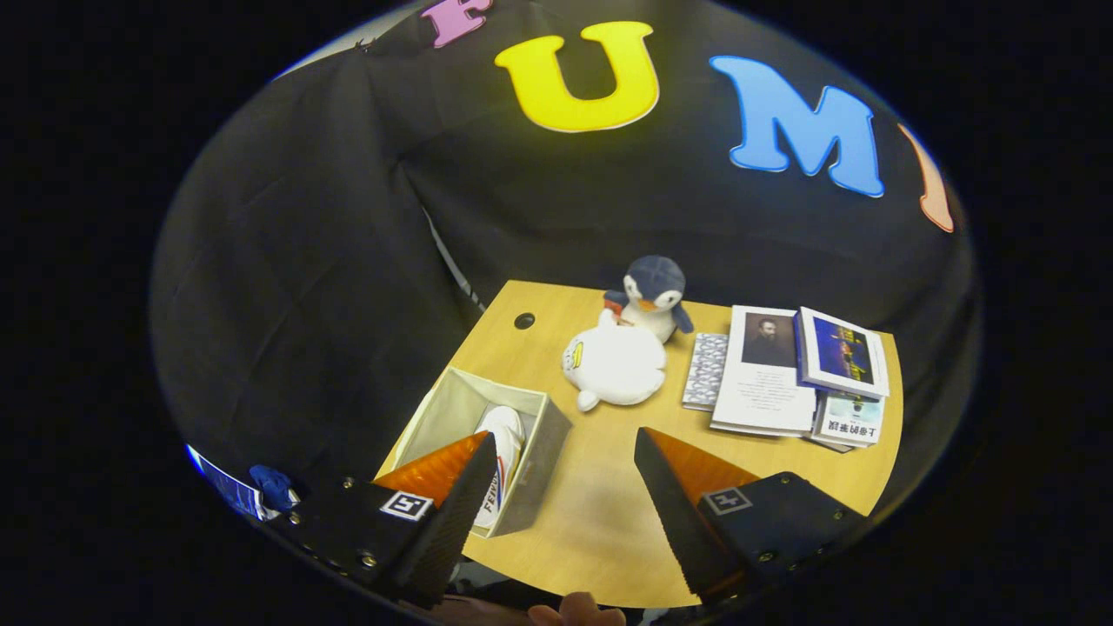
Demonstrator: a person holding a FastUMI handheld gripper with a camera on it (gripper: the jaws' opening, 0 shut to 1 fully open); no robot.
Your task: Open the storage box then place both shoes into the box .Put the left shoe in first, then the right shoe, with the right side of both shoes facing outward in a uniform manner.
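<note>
The gripper (pixel 561 487) hangs high above the table (pixel 600 522), fingers spread wide, holding nothing. Just beyond its left finger sits the open box (pixel 543 452), one shoe (pixel 504 443) inside. A second shoe, crammed in carelessly, could jam against it.

Red lettering, seemingly "FEIYUE", on the white shoe (pixel 502 452); book (pixel 850 420) titles illegible.

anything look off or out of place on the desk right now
Nothing stands out. One white shoe lies inside the open grey storage box on the wooden desk, the open gripper holds nothing, and the stacked books sit tidy.
</note>
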